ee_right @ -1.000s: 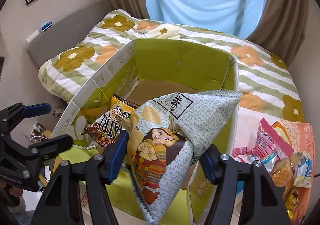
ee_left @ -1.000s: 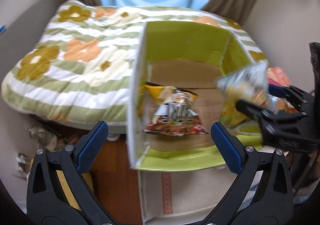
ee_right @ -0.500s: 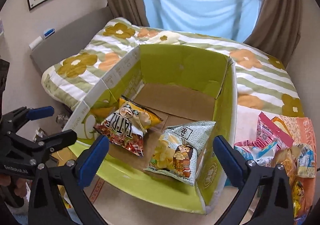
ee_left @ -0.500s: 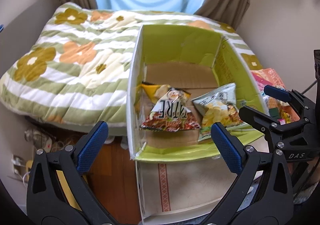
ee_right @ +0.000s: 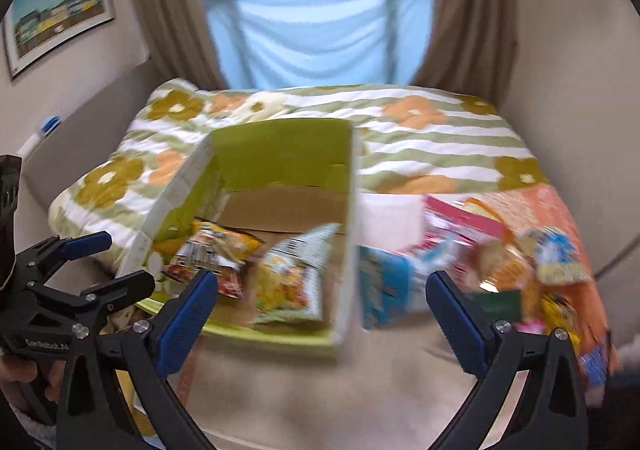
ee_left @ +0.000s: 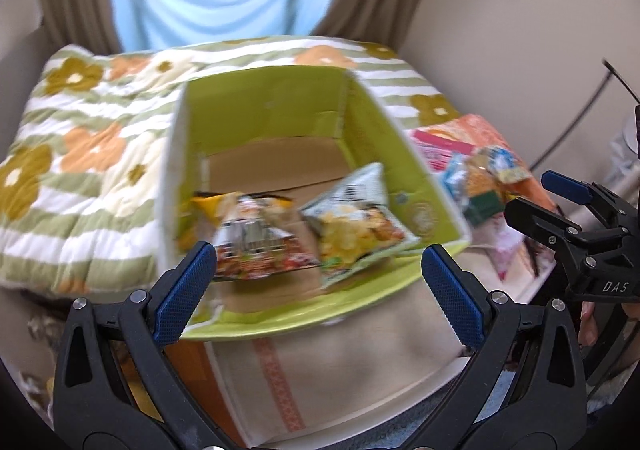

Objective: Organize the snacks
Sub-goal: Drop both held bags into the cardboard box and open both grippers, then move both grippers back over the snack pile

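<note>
Lying flat in the green box (ee_left: 362, 122), two crinkled snack bags (ee_left: 352, 222), both grippers' fingers (ee_left: 182, 292) spread wide, empty

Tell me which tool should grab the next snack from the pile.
Right. The open right tool points toward the loose pile of colourful snack packets, while the open left tool faces the green cardboard box.

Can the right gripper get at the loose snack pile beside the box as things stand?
Probably yes: the right gripper is open and empty, and the snack pile lies uncovered ahead to its right, outside the green box.
</note>
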### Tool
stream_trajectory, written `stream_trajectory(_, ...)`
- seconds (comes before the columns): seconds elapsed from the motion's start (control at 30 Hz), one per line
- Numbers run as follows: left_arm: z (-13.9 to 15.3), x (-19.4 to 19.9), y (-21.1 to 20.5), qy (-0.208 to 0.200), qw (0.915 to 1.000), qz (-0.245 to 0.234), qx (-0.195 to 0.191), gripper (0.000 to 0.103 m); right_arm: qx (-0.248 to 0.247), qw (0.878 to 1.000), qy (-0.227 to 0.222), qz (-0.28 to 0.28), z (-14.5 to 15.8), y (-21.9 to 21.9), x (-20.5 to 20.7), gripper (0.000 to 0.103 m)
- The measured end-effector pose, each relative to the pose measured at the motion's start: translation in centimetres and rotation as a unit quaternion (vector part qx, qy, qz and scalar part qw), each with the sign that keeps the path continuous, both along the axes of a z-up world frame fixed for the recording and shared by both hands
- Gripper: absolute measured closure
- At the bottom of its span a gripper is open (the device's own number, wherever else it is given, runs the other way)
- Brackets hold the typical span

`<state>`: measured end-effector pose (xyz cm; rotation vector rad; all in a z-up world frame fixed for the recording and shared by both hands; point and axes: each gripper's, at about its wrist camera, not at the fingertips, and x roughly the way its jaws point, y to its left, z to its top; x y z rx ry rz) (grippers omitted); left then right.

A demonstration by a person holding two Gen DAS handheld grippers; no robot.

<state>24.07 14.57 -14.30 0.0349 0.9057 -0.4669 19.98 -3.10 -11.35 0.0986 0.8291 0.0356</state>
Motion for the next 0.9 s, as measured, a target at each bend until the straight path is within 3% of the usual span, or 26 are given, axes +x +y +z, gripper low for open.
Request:
stream_trajectory(0.27,0.9,-1.5,-6.1,-0.012,0.9989,-0.044,-0.014,0.001,-0.011,0.997,0.006,-0.078,0.3,-7.1,-4.4,0.000)
stream_trajectory(0.43,0.9,-1.6,-11.1,-0.007,0.9992,-0.038,-0.009,0.001,-0.009,0.995,0.013,-0.094,-0.3,-12.2,-5.5,0.000)
stream_trajectory(0.8,-0.1,0.3,-21.2,0.011,0.9993,0.008,0.036,0.001,0.001,0.999,0.041,-0.018,-2.6,-20.9,-3.1,0.000)
stream_trajectory(0.9,-0.2,2.3,-23.6,0.017,0.9979,-0.016,0.060,0.001,0.006,0.999,0.049,0.014,-3.5,-22.4,-1.7,0.000)
